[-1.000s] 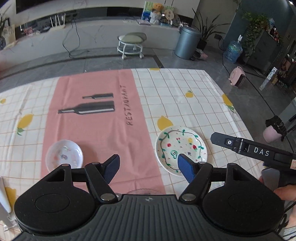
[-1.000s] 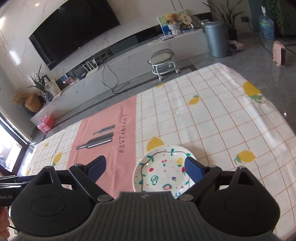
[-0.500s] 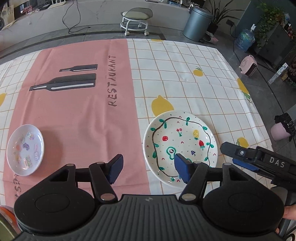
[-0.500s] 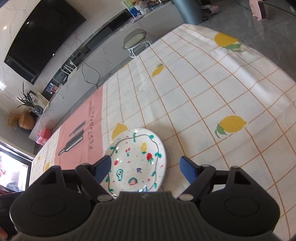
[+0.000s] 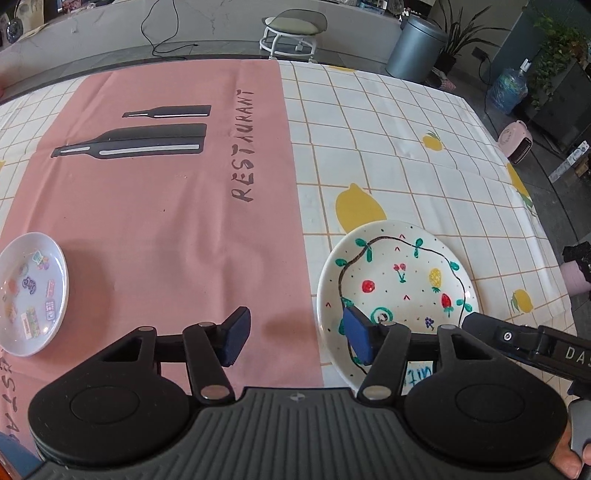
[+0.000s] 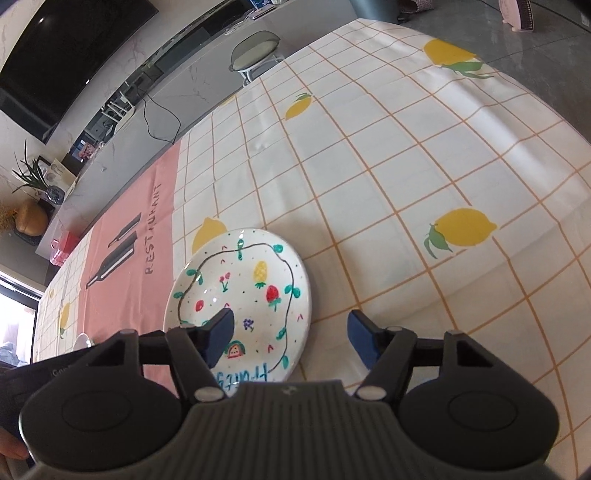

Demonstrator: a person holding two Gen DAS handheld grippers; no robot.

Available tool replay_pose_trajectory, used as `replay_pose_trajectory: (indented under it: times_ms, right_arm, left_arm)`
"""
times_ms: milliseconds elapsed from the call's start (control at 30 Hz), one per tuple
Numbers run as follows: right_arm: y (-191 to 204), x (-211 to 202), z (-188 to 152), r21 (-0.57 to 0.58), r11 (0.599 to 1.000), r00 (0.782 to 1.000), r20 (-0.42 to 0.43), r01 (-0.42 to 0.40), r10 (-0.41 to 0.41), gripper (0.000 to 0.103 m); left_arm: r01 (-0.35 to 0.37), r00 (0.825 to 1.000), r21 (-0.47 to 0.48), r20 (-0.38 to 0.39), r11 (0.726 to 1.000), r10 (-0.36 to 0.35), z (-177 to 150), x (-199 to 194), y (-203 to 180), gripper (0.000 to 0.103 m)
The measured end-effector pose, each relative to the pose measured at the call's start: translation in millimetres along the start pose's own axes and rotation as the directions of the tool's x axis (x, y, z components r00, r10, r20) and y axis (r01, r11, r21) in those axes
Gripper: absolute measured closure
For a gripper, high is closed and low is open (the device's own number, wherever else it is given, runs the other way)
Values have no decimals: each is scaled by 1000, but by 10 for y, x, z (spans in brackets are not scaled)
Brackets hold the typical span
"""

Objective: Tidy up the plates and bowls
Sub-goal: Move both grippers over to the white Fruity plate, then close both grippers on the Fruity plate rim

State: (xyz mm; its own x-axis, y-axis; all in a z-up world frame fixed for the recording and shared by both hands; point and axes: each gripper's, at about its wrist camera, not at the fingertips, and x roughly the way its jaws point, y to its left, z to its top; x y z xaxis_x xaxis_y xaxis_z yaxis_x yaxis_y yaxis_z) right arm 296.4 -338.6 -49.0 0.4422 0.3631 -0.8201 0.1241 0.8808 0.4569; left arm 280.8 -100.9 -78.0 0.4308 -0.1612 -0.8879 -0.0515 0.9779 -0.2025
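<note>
The painted plate (image 5: 397, 291) lies flat on the tablecloth (image 5: 388, 147), on the white checked part just right of the pink strip (image 5: 166, 229). It is white, with a dark wavy line, green leaves and small fruit drawings. A printed lemon (image 5: 360, 208) sits just beyond its far rim.

The left gripper (image 5: 297, 334) hangs low over the cloth at the plate's left rim. Its jaws have just been closing and stand partly open. The right pad (image 5: 356, 339) lies over the plate's near-left inner face; the left pad (image 5: 232, 341) is over bare pink cloth. The plate's left rim lies between the two pads. Neither pad presses on it, so nothing is held.

The right gripper (image 6: 291, 338) hangs at the plate's right rim (image 6: 301, 291). Its jaws have also just been closing and stand partly open. In the right wrist view its left pad (image 6: 221, 338) is over the plate's inner face and its right pad (image 6: 364, 341) is over checked cloth, clear of the plate. The rim lies between them, with no grip shown.

In the left wrist view, the right gripper's dark body (image 5: 528, 343) reaches in from the right edge, just beside the plate's near-right rim.

A small plate (image 5: 31, 291) with coloured stickers lies on the pink strip at the far left, well apart from the painted plate.

Beyond the table stand a stool (image 5: 295, 31) and a grey bin (image 5: 415, 53).
</note>
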Motion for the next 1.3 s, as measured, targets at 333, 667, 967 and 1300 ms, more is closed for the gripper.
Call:
replay_pose_trajectory:
  times_ms: [333, 667, 967, 1300]
  right_arm:
    - [41, 83, -2, -11, 998, 998, -21, -63, 62, 37]
    - [50, 91, -1, 5, 996, 996, -30, -90, 90, 37]
    - [26, 46, 2, 8, 997, 997, -15, -79, 79, 51]
    - [7, -54, -26, 19, 989, 989, -3, -149, 149, 52]
  left_arm:
    - [90, 996, -28, 21, 996, -89, 1, 69, 95, 37]
    - [133, 991, -4, 4, 991, -133, -26, 88, -21, 47]
    - [76, 997, -48, -7, 996, -77, -18, 102, -96, 84]
    - [130, 991, -141, 30, 982, -127, 8, -65, 73, 86]
